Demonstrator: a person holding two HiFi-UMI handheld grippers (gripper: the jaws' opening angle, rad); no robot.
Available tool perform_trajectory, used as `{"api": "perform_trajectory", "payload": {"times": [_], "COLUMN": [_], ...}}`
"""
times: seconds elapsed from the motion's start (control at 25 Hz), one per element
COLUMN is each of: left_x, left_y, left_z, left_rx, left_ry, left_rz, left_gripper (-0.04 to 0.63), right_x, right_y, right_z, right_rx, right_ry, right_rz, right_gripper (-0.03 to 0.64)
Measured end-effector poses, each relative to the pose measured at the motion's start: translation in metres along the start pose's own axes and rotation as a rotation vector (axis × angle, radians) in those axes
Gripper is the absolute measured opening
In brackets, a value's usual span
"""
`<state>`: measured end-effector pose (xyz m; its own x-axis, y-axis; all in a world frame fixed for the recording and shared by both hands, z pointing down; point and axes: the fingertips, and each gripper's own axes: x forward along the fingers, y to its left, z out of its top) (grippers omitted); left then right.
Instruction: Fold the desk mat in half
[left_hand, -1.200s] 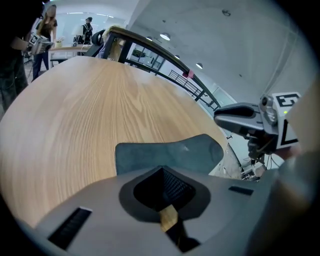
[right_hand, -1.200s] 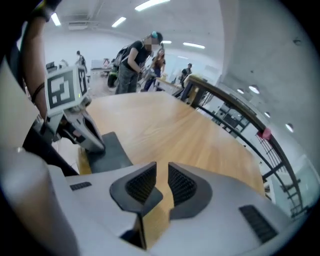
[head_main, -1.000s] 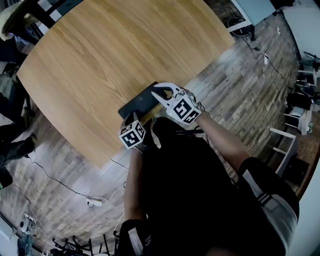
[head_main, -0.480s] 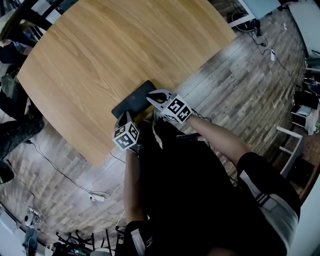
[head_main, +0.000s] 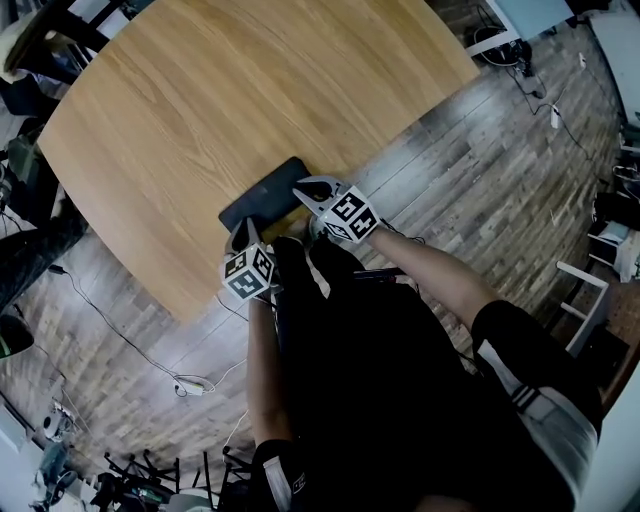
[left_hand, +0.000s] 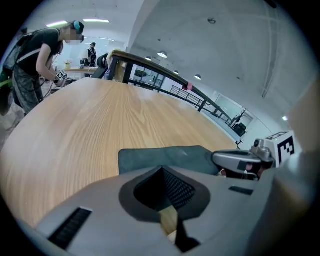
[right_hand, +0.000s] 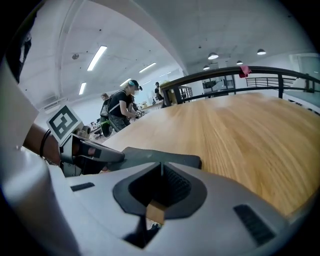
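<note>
A plank floor (head_main: 480, 130) strewn with cables (head_main: 120, 360) surrounds a big, rounded wooden worktop (head_main: 200, 120). A person (left_hand: 37, 65) bends over at the worktop's far side. A dark desk mat (head_main: 262, 195) lies flat at the worktop's near edge. There the left claw (head_main: 240, 232) and right claw (head_main: 300, 185) meet the mat. Both are closed tight, with nothing visible between their jaws.

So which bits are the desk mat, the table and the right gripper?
desk mat (head_main: 262, 196), head view, its dark top.
table (head_main: 200, 100), head view, bare wood near its centre.
right gripper (head_main: 300, 186), head view, at its fingertips.
</note>
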<state>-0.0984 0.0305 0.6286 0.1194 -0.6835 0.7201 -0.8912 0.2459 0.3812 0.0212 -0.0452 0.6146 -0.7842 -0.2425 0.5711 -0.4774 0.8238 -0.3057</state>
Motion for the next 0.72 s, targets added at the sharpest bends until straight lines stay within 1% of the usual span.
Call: {"api": "perform_trajectory", "payload": {"times": [0.08,0.2,0.36,0.72], "left_x": [0.0008,0.0017,-0.0014,-0.0004], "left_y": [0.0026,0.0056,0.0052,0.0078], "left_z": [0.0026,0.004,0.0029,0.0054], "left_rx": [-0.008,-0.023,-0.02,-0.029], "left_ry": [-0.026,-0.052,-0.072,-0.069], "left_rz": [0.02,0.047,0.055,0.065], "left_gripper": [0.024,0.025,0.023,0.023], "right_x": [0.0014,0.0026,0.0012,0.0052], "right_y": [-0.0018,-0.0018,0.0,-0.0012], "right_z": [0.0013,0.0024,0.0019,0.0052], "right_rx": [0.011,-0.002,-0.01,0.002], "right_ry": [-0.008,-0.012,-0.008,-0.001], "right_rz": [-0.005,-0.01,-0.008,-0.016], "right_gripper": [0.037,0.037,0.037,0.037]}}
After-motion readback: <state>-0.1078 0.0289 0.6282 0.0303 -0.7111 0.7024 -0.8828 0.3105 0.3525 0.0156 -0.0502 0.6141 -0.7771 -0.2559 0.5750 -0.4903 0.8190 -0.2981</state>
